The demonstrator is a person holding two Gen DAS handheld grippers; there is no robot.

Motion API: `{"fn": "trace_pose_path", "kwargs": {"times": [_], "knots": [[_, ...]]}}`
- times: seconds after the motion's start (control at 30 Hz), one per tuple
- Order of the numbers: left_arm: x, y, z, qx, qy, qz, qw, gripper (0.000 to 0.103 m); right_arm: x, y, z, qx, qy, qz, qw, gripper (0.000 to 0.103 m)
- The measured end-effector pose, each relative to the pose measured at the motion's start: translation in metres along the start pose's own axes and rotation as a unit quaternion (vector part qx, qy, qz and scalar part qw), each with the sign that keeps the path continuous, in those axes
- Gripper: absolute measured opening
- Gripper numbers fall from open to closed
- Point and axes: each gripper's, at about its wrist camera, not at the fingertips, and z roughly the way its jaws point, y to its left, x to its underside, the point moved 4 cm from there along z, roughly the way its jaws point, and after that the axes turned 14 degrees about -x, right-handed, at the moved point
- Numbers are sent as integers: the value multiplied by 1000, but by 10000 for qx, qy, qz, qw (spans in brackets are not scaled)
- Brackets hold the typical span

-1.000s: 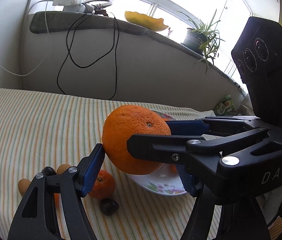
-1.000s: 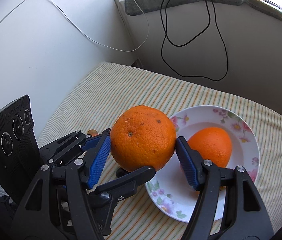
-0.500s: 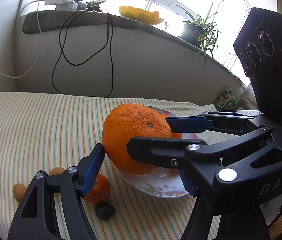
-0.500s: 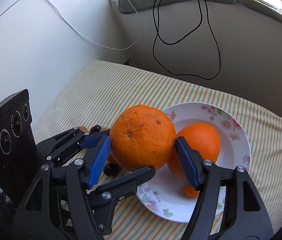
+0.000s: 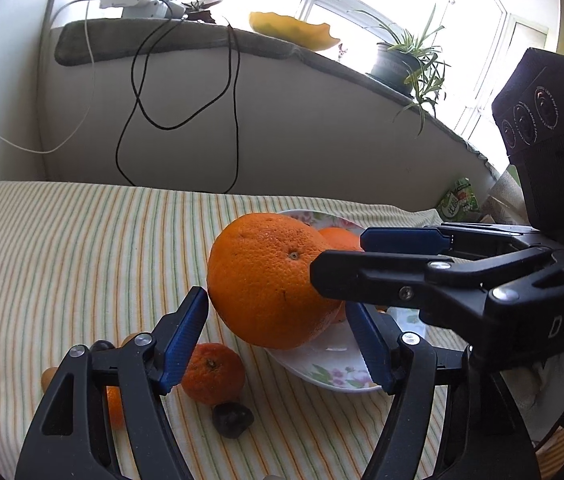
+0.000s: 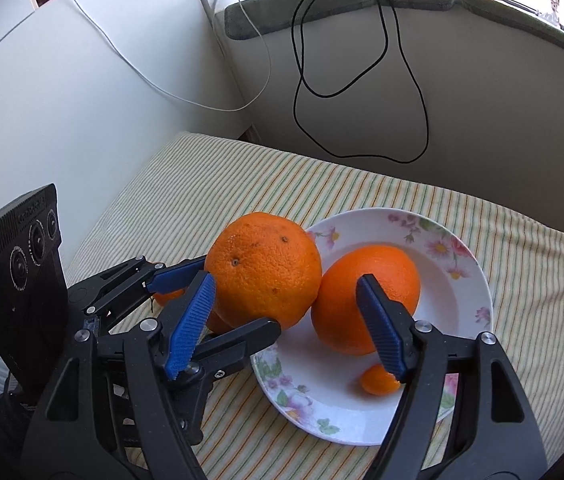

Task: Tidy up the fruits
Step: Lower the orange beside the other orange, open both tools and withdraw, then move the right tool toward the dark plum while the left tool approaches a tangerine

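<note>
A big orange [image 5: 270, 284] [image 6: 264, 270] rests on the left rim of the floral plate [image 6: 457, 308] [image 5: 333, 372], leaning on a second big orange [image 6: 365, 296] in the plate. A small orange fruit [image 6: 377, 380] lies in the plate too. My left gripper [image 5: 278, 332] [image 6: 212, 306] and my right gripper [image 6: 285, 328] [image 5: 373, 254] both straddle the big orange with jaws spread, pads apart from it. A tangerine [image 5: 212, 372], a dark chestnut [image 5: 232, 418] and small brown fruits [image 5: 48, 378] lie on the striped cloth left of the plate.
The striped cloth [image 5: 82, 260] [image 6: 541, 300] covers the surface, which ends at a wall [image 5: 282, 128] behind. Black and white cables [image 6: 361, 80] hang down the wall. A green packet [image 5: 457, 202] sits at the far right.
Both grippers moved toward the plate with the big orange, then opened. The orange now rests on the plate rim against the other orange.
</note>
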Motion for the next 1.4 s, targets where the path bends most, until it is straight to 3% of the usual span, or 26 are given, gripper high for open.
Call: {"fn": "trace_pose_path", "kwargs": {"times": [0.73, 1.17, 1.4], "knots": [[9, 14, -21, -109, -70, -36, 9999, 71, 13, -15, -35, -131, -480, 405, 9979, 76], [23, 44, -57, -430, -261, 67, 9987, 71, 34, 26, -37, -84, -601, -159, 9980, 76], [39, 67, -65, -654, -226, 48, 9976, 71, 55, 52, -30, -315, -663, -500, 9960, 76]]}}
